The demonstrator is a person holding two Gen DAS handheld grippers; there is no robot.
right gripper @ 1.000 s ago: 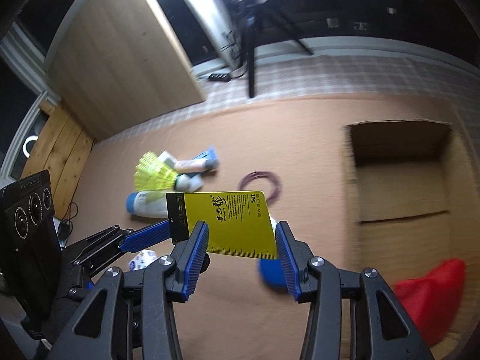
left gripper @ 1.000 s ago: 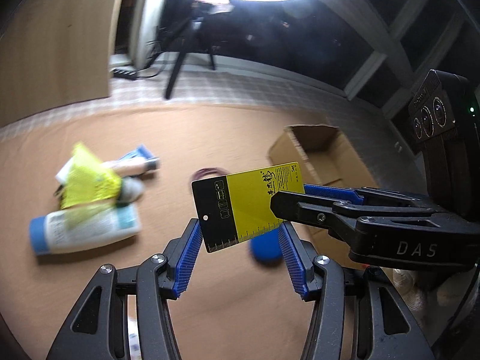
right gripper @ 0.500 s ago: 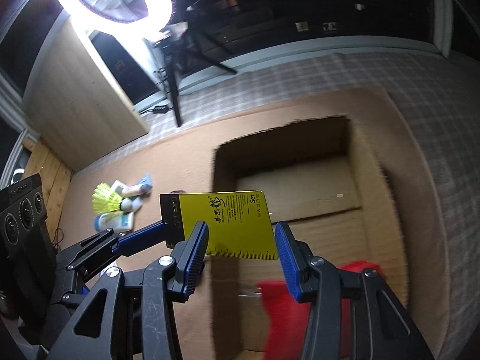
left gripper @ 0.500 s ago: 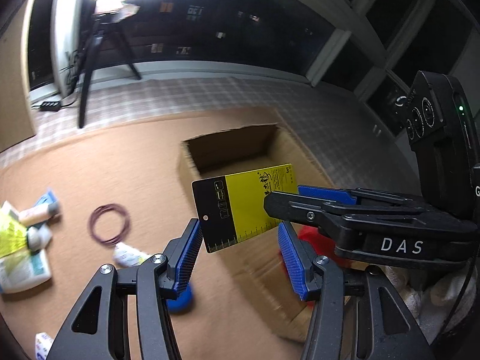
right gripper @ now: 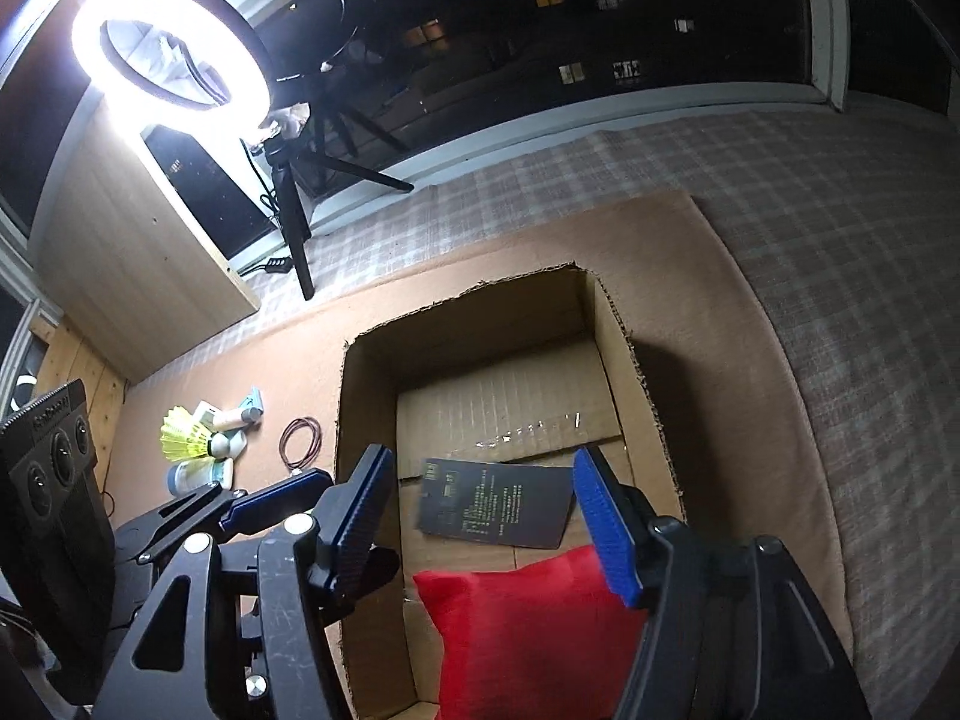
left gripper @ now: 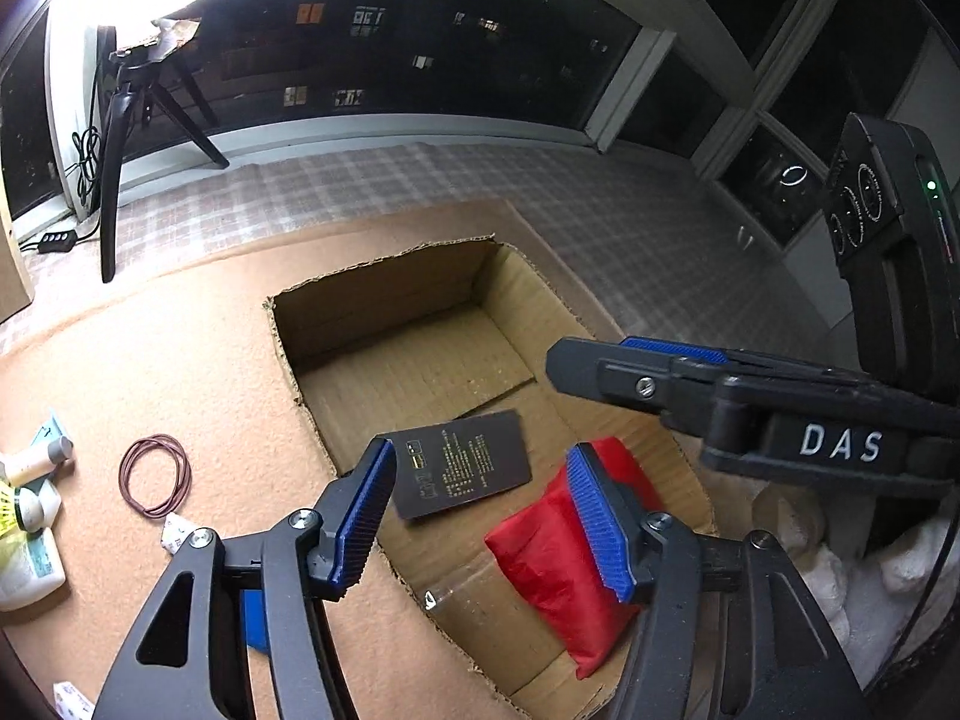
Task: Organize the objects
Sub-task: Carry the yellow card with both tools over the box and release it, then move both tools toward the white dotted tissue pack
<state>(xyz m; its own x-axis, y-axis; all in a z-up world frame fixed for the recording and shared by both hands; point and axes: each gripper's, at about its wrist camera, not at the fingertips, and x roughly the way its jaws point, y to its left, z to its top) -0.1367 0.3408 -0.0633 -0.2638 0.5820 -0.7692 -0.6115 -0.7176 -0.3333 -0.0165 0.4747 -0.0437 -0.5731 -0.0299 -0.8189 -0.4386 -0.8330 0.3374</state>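
- A dark card (left gripper: 462,468) with pale print lies flat, dark side up, on the floor of the open cardboard box (left gripper: 384,294), just beside a red pouch (left gripper: 564,558) already in there (so two things look sorted).
- The left hand-held gripper (left gripper: 480,522) hangs over the box with its jaws opening and nothing between the blue pads; the card shows through the gap, well below them.
- The right hand-held gripper (right gripper: 486,528) is in the same state: jaws opening, empty, the card and pouch under it.
- Left to do, as I judge it: a bundle of tubes and bottles (right gripper: 204,450), a yellow shuttlecock (right gripper: 180,435), a brown loop of cord (left gripper: 153,474) and a few small white packets (left gripper: 174,531) sit on the tan mat (left gripper: 150,360), outside the box.
- Against a second ago: the card was then held up in the air, yellow face showing, pinched by the right hand-held gripper, with the view over the loose items; half a second ago it was in the same grip above the box. Now it has dropped in and both grippers stand wider.
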